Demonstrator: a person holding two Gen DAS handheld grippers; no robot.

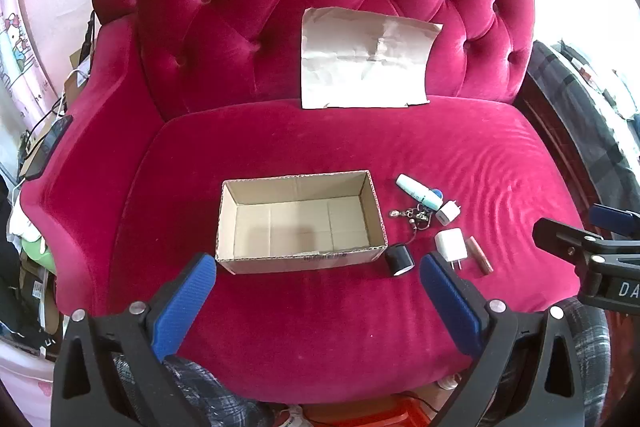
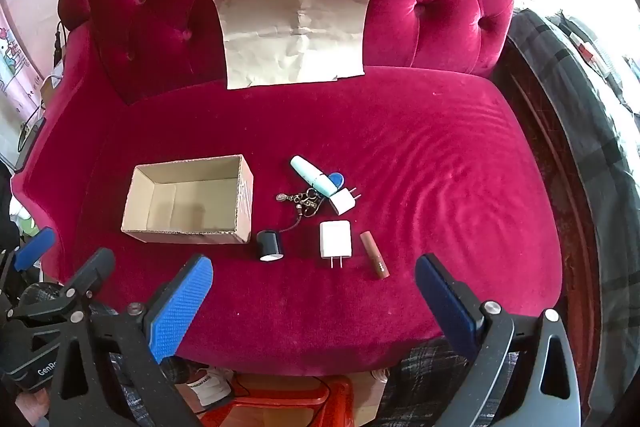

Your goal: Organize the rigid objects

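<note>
An empty cardboard box point(image 1: 300, 221) point(image 2: 188, 201) sits open on the red velvet seat. To its right lie a black cylinder point(image 1: 399, 259) point(image 2: 270, 245), a large white charger point(image 1: 451, 245) point(image 2: 335, 239), a brown lipstick tube point(image 1: 480, 255) point(image 2: 375, 255), a small white plug point(image 1: 448, 213) point(image 2: 345, 201), a pale green tube point(image 1: 418, 191) point(image 2: 314, 175) and a keychain point(image 1: 414, 217) point(image 2: 300, 203). My left gripper point(image 1: 318, 277) hangs open over the seat's front, before the box. My right gripper point(image 2: 314, 277) is open too, in front of the small items. Neither holds anything.
A creased brown paper sheet point(image 1: 366, 61) point(image 2: 296, 37) leans on the tufted backrest. A dark phone point(image 1: 50, 147) lies on the left armrest. A plaid-covered bed point(image 2: 580, 107) stands to the right. A red stool point(image 2: 288, 403) and a shoe are below the seat's front edge.
</note>
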